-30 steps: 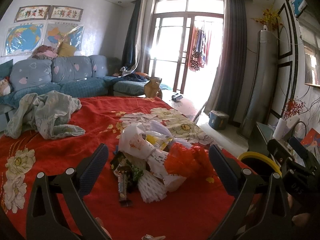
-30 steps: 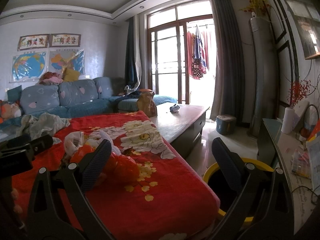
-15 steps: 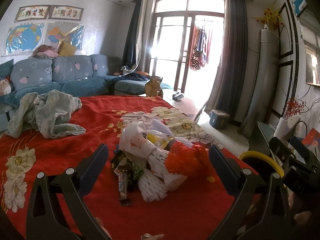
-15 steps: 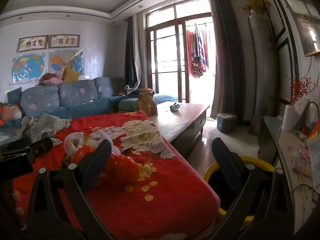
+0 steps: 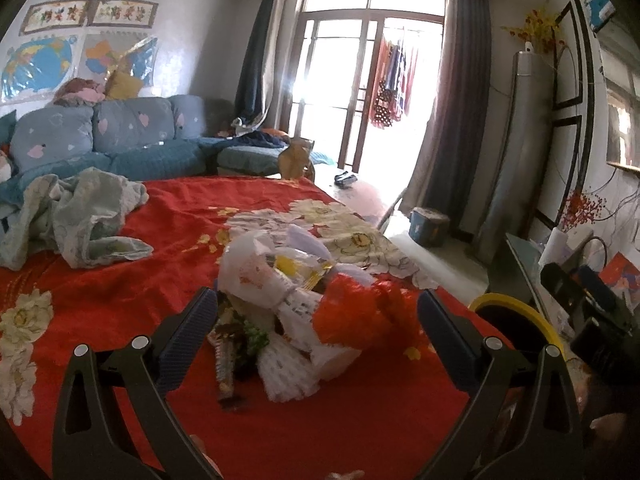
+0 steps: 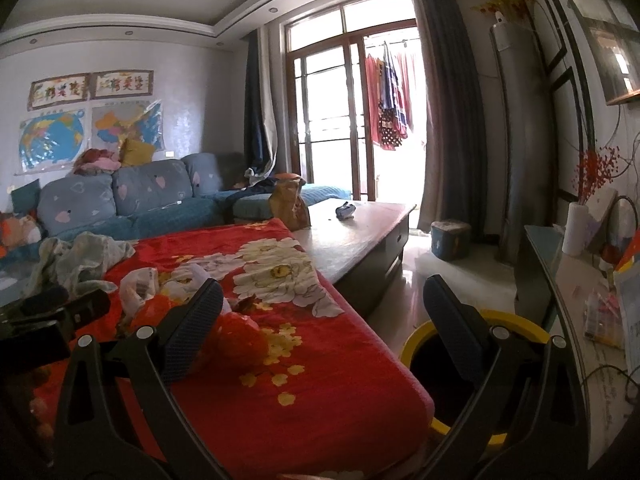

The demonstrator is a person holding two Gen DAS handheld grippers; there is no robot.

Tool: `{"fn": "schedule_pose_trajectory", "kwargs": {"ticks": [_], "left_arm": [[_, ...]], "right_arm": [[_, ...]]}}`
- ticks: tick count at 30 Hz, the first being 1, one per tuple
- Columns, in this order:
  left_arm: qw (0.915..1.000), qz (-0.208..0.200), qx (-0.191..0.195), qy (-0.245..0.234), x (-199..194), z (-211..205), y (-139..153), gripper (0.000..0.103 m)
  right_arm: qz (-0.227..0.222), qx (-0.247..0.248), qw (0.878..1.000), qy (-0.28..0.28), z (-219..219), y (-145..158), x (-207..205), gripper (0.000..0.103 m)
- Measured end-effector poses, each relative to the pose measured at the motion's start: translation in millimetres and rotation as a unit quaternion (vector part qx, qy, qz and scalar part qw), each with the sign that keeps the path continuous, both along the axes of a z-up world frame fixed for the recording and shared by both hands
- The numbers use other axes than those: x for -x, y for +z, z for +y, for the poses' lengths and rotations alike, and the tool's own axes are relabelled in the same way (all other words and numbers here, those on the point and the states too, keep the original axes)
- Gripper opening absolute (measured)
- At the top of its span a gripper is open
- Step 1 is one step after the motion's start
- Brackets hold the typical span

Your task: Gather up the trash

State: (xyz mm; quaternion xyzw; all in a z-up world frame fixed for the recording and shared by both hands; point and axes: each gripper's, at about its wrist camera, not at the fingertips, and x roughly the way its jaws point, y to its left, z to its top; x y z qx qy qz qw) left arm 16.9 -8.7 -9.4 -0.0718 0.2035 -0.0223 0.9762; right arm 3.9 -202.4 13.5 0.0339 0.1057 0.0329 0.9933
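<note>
A heap of trash lies on the red flowered blanket (image 5: 120, 296): a white plastic bag (image 5: 256, 276), a crumpled red bag (image 5: 360, 316), white foam netting (image 5: 286, 368) and a dark snack wrapper (image 5: 225, 364). My left gripper (image 5: 316, 332) hovers open just in front of the heap, nothing between its fingers. In the right wrist view the red bag (image 6: 236, 332) lies by the left finger of my right gripper (image 6: 322, 328), which is open and empty over the blanket's edge. A yellow-rimmed black bin (image 6: 432, 364) stands on the floor to the right.
A crumpled pale cloth (image 5: 76, 220) lies on the blanket at left. A wooden coffee table (image 6: 360, 236) continues past the blanket with a small object on it. A blue sofa (image 5: 100, 144) stands behind. A glass-topped side table (image 6: 576, 304) with clutter lines the right wall.
Both views have shifted only slightly; the left gripper has edged a little closer to the trash heap. Both grippers stay open.
</note>
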Motion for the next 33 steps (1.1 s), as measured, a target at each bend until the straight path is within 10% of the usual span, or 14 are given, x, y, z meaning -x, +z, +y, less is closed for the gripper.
{"fn": "schedule_pose_trajectory", "kwargs": {"ticks": [17,33], "left_arm": [[0.9983,-0.007,0.037,0.044,-62,47,23,0.097],[0.9914,0.089,0.095,0.011,-113,97,-17,0.097]], "right_arm": [[0.052,-0.01,0.995,0.079,14,-1,-53,0.092],[0.206,-0.015,0.954,0.216,69,-42,-116,0.092]]}}
